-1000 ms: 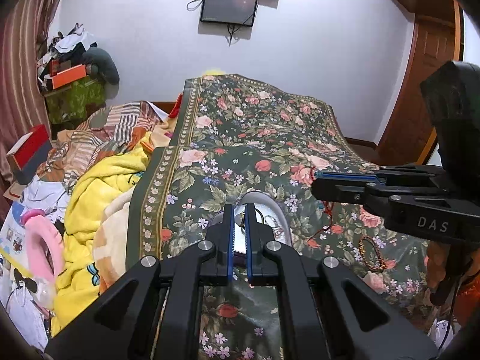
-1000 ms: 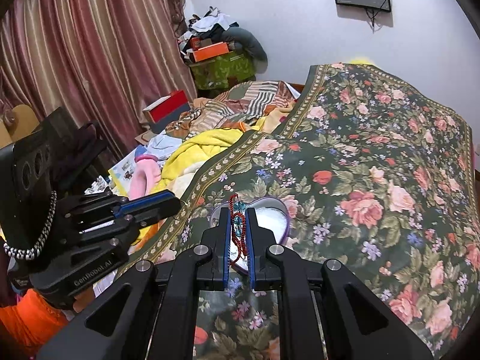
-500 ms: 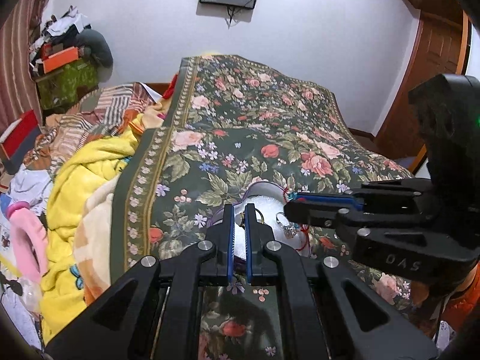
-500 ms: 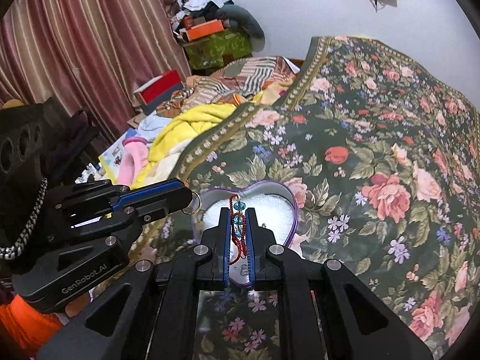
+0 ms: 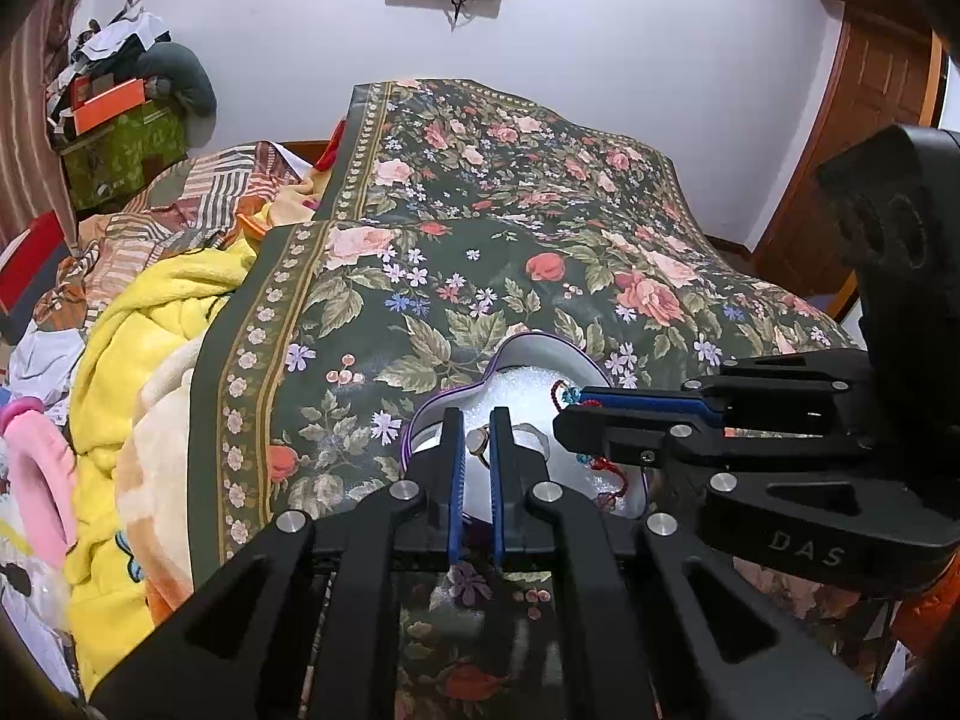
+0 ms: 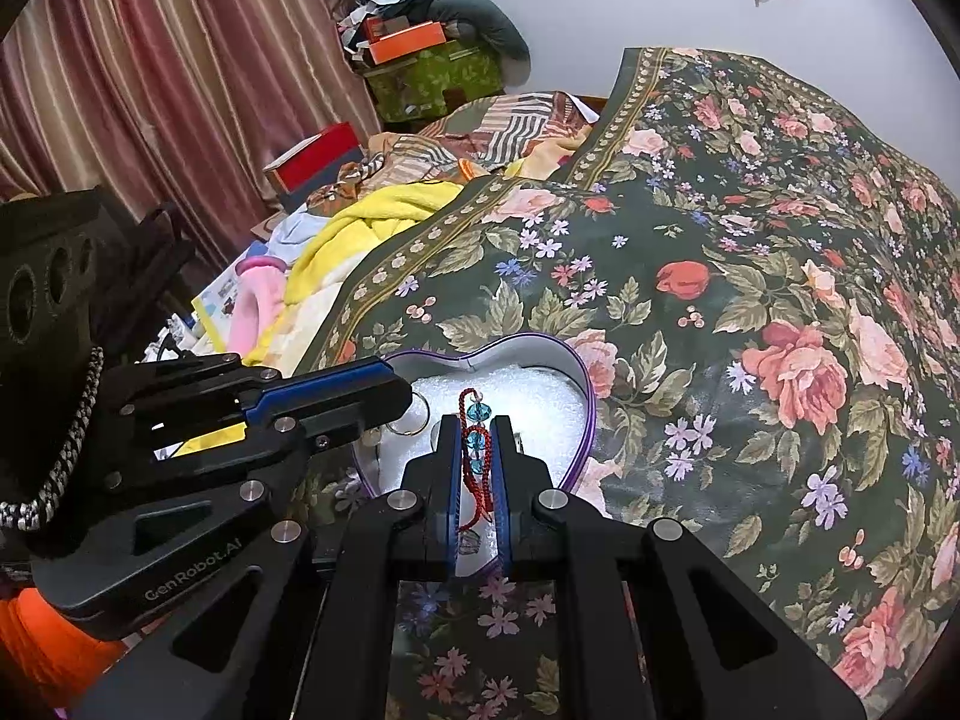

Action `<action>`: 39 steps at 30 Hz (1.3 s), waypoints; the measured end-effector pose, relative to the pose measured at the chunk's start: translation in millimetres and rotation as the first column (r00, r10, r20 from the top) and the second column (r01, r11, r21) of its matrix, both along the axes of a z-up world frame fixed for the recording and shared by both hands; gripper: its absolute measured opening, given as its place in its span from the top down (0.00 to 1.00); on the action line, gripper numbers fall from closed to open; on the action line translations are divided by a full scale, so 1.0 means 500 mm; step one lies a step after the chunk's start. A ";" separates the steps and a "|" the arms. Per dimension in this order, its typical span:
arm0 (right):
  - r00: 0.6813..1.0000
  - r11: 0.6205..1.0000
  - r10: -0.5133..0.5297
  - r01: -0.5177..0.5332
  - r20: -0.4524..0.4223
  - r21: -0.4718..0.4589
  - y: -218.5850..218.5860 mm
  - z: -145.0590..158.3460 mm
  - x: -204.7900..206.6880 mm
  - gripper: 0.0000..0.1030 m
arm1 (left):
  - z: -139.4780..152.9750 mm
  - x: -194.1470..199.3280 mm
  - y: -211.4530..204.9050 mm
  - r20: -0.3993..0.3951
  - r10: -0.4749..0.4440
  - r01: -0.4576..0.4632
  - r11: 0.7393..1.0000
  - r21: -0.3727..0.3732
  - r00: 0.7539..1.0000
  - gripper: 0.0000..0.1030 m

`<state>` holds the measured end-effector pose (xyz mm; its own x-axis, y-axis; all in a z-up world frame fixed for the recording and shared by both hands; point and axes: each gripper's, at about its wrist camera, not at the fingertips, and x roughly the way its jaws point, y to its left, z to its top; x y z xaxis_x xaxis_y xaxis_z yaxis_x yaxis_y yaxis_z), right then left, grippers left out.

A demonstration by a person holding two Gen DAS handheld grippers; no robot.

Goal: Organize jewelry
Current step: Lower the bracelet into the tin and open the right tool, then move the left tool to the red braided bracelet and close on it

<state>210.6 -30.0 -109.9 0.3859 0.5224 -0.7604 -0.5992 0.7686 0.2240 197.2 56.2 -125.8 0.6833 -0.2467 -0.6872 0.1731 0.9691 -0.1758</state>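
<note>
A heart-shaped tin [image 6: 585,387] with a purple rim and white foam lining sits on the floral bedspread; it also shows in the left wrist view [image 5: 528,343]. My left gripper [image 5: 477,429] is shut on a ring [image 5: 478,443] with a pale stone, just over the tin's near edge; the ring hangs from its tips in the right wrist view [image 6: 414,414]. My right gripper [image 6: 477,429] is shut on a red cord bracelet [image 6: 474,456] with blue beads, held over the foam. The bracelet dangles below the right fingers in the left wrist view [image 5: 603,468].
The dark green floral bedspread [image 6: 750,276] covers the bed. A yellow blanket [image 5: 144,324] and striped bedding [image 5: 198,198] are heaped at its left. Boxes and clothes [image 6: 420,42] are piled by the curtain [image 6: 150,78]. A wooden door [image 5: 864,120] stands at the right.
Both grippers have come down and closer to the tin, each still holding its piece. The right gripper now hangs the bracelet directly over the foam, beside the left gripper's ring.
</note>
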 end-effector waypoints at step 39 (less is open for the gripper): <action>0.960 0.980 -0.184 0.194 0.211 -0.029 -0.246 0.146 -0.139 0.82 | 0.136 -0.124 -0.152 0.105 -0.106 0.100 0.993 0.058 0.989 0.73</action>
